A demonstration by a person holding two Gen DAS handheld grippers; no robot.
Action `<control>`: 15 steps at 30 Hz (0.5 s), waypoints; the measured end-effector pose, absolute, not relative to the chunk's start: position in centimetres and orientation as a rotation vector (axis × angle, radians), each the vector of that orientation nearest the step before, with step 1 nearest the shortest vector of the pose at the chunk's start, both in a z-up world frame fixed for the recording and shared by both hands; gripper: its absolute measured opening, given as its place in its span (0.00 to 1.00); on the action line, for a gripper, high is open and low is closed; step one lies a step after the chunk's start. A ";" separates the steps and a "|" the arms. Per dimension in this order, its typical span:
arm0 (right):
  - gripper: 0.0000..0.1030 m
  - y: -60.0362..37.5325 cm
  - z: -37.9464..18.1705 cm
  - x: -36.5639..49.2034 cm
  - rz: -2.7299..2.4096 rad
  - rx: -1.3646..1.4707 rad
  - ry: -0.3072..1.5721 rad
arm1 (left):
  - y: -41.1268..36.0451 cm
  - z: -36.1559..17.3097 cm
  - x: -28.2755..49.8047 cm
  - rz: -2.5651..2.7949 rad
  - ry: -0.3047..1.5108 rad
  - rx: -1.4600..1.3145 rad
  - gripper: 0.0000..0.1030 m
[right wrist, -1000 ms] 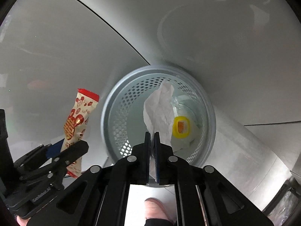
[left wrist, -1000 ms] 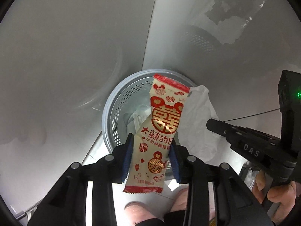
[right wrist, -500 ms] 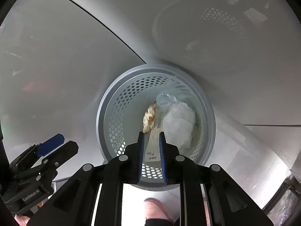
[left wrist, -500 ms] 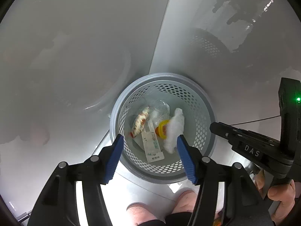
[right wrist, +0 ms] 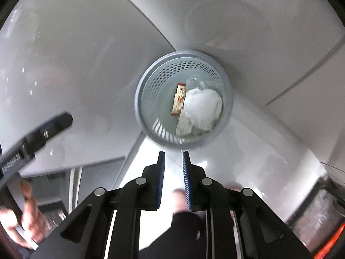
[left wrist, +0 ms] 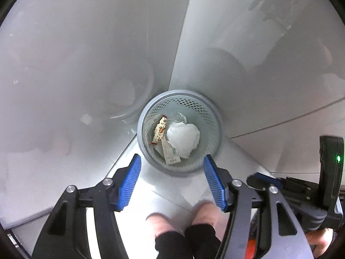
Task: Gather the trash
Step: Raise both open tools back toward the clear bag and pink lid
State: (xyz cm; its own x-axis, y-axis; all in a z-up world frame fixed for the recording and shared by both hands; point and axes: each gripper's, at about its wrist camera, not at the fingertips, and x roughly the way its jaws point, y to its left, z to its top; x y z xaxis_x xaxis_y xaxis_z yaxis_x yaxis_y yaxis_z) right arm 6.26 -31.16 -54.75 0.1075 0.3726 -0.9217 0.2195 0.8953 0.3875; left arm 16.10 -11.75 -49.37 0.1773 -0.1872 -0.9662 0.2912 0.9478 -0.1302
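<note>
Left wrist view looks almost straight down into a grey perforated wastebasket [left wrist: 142, 127] that stands on a pale glossy floor [left wrist: 168, 185], in the corner where two white walls meet. Inside the basket lie a red-and-cream snack wrapper [left wrist: 159, 130] against the left wall, a crumpled white tissue [left wrist: 184, 137] touching it on the right side, a white paper strip with print [left wrist: 170, 153] under them toward the near rim, and a piece of clear plastic [left wrist: 180, 116] at the far side. The left gripper [left wrist: 172, 185] is above the near rim; its blue pads [left wrist: 129, 183] have just been opening and stand wide apart, with nothing between them. Part of the right gripper's body [left wrist: 301, 194] with a green light shows at the right edge. Two bare knees of the person [left wrist: 163, 222] are seen at the bottom.

Right wrist view shows the same wastebasket [right wrist: 138, 108] from above, a little blurred. The wrapper [right wrist: 179, 102] lies left of the tissue [right wrist: 203, 108], and the paper strip [right wrist: 183, 126] points toward the near rim. The right gripper [right wrist: 173, 185] is above the floor just before the basket; its jaws have just been opening, there is only a narrow gap, and they hold nothing. At the left edge the left gripper [right wrist: 38, 138] appears blurred, with the person's hand [right wrist: 25, 220] on its handle.
</note>
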 end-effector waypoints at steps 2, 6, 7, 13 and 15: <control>0.22 -31.3 -51.0 4.9 0.131 0.456 1.473 | -11.6 -45.6 15.1 -0.337 1.344 0.081 0.62; 0.25 -31.7 -42.7 2.6 0.169 0.388 1.443 | -11.5 -37.6 13.4 -0.330 1.322 0.064 0.64; 0.29 -31.8 -40.6 2.3 0.177 0.375 1.433 | -11.5 -35.4 13.1 -0.328 1.313 0.062 0.67; 0.40 -32.6 -27.9 1.4 0.248 0.324 1.294 | -11.5 -22.9 10.9 -0.311 1.173 0.070 0.78; 0.42 -33.1 -24.2 1.7 0.264 0.319 1.232 | -11.5 -19.4 10.5 -0.291 1.126 0.071 0.80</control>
